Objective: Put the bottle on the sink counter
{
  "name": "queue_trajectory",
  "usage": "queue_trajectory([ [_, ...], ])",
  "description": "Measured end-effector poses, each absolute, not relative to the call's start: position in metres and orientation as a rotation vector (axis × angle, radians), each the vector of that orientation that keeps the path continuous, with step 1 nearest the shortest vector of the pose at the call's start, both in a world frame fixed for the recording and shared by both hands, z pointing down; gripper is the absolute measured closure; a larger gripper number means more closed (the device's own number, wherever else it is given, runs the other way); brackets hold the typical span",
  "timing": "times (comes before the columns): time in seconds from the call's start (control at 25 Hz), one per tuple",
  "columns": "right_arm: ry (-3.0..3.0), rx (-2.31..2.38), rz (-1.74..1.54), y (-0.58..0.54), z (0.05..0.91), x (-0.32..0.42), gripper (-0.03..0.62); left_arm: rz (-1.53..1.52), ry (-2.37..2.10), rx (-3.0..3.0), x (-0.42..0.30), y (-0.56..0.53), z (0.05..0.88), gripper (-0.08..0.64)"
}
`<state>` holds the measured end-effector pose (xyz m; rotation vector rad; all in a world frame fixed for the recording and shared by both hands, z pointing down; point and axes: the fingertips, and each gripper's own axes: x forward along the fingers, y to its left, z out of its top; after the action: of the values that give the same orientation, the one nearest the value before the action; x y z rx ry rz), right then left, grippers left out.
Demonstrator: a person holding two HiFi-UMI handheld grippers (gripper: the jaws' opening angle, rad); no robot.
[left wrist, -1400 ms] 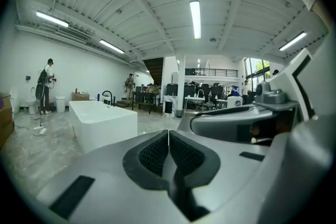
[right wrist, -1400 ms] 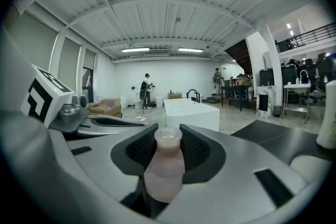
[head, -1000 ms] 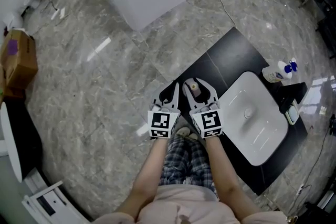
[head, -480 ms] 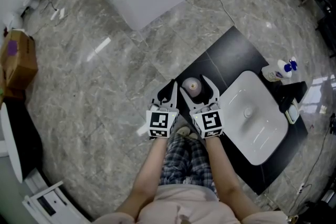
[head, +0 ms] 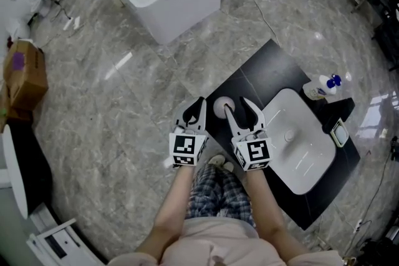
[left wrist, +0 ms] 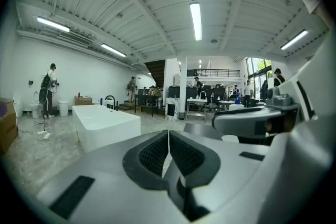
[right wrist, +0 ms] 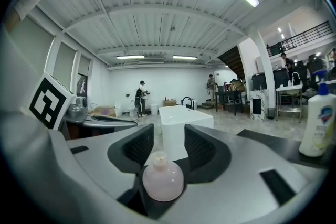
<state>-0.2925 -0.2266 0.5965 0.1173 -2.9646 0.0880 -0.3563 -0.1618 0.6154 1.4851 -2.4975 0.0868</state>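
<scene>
Now that the bottle [head: 222,106] has been released and left standing by the left corner of the sink counter [head: 262,65], the right gripper [head: 239,106] is lifted off, jaws part-reclosed but clear of it, left gripper [head: 198,103] shut empty, so placement is judged done.

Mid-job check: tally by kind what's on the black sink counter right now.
Bottles: 2 (small round pink bottle, white pump bottle with blue cap)
White basin: 1
Small white rectangular object: 1
Total: 4
</scene>
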Motion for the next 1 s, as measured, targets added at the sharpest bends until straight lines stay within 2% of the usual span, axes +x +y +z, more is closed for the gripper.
queue_trajectory([
  [0.2, -2.996, 0.263, 0.082, -0.252, 0.548, -0.257, 0.473, 0.09, -2.48, 1.566, -0.342, -0.168, 0.567, 0.531],
  [0.44, -3.019, 0.503, 0.055, -0.291, 0.491, -0.205, 0.549, 0.087, -2.453, 1.697, -0.319, -0.195, 0.511, 0.531],
  [0.76, -3.034, 0.879, -0.025, -0.339, 0.42, -0.111, 0.574, 0.064, -2.34, 1.964, -0.26, -0.25, 0.451, 0.532],
  [1.0, -2.963, 1.239, -0.071, -0.374, 0.385, 0.001, 0.575, 0.026, -2.173, 2.215, -0.186, -0.31, 0.415, 0.532],
])
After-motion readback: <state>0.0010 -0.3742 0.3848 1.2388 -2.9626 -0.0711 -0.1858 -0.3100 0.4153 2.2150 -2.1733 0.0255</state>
